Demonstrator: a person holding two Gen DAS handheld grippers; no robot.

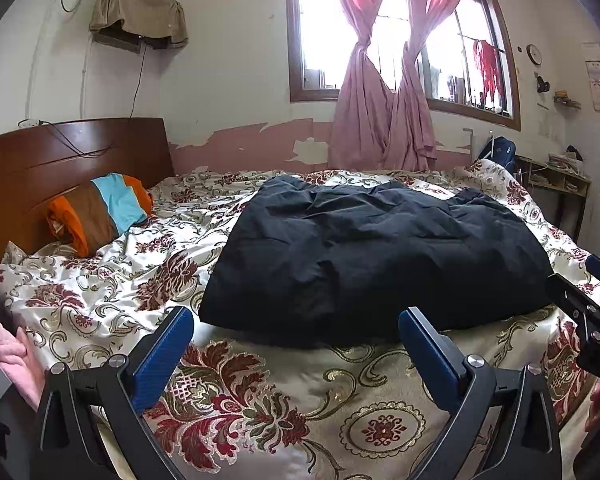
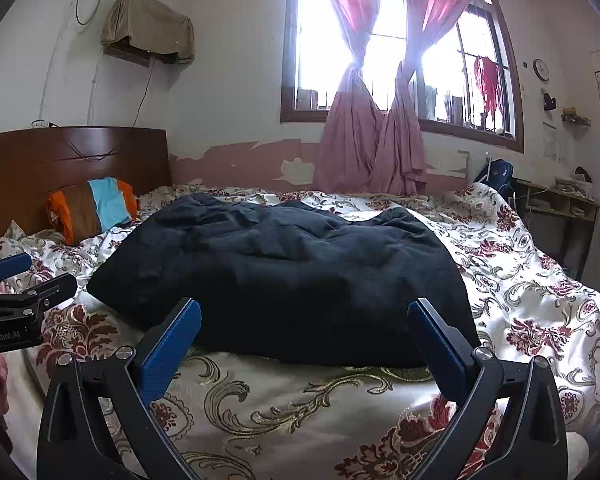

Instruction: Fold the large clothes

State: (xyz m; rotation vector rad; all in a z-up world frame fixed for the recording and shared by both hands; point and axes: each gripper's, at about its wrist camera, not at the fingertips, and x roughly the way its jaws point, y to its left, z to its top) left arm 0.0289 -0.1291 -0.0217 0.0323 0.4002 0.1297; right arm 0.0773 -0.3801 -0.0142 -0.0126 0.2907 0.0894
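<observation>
Dark garment (image 1: 372, 256) lies rumpled mid-bed on the floral bedspread (image 1: 300, 412), nothing gripping it. Left gripper (image 1: 296, 328) hovers at its near edge w/ fingers spread apart, empty. Right gripper (image 2: 304, 320) likewise wide apart, empty, near edge. Striped pillow (image 1: 100, 210) far left by the headboard (image 1: 60, 160); pink curtains (image 1: 380, 112) at far window.

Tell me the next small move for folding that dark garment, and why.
Probably move both grippers forward to its near edge. The dark garment lies spread on the floral bedspread, ungrasped; the left gripper and right gripper have open jaws holding nothing, just short of that edge.
</observation>
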